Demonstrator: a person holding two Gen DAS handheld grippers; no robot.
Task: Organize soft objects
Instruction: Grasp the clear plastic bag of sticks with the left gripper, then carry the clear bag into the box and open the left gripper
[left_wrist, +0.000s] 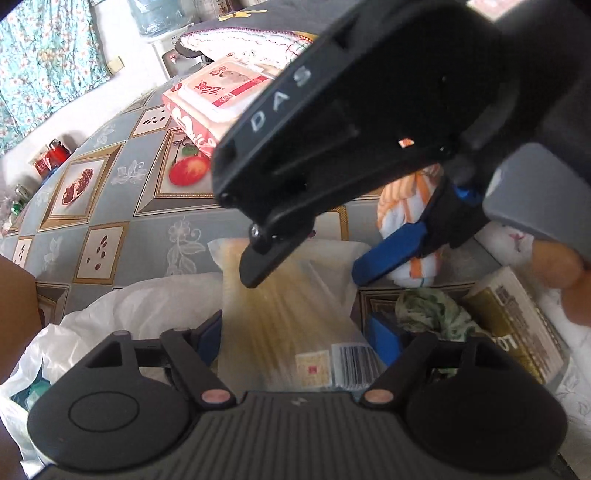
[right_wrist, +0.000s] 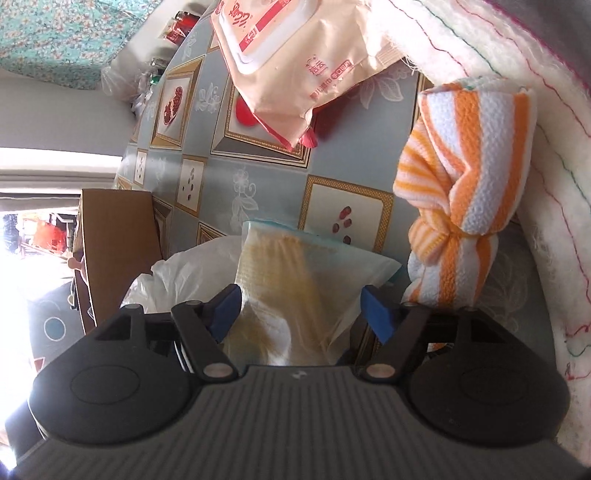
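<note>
The clear noodle bag (right_wrist: 295, 280) is held between the blue pads of the right hand-held gripper (right_wrist: 301, 308). It is also held by the left hand-held gripper (left_wrist: 295, 332). A striped towel (right_wrist: 465, 177) is seen beside it on the bench (right_wrist: 258, 173).

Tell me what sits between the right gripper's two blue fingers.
The clear noodle bag fills the gap between the right gripper fingers, seen in the right wrist view; whether they pinch it is unclear.

My left gripper (left_wrist: 295, 332) is matte black with blue finger pads (left_wrist: 384, 334), copper-coloured pivot pins and a ribbed grey base. My right gripper (right_wrist: 299, 310) matches it — from outside its black housing reads "DAS" in pale letters, with a silver screw, a grey handle, bare skin beside it.
</note>
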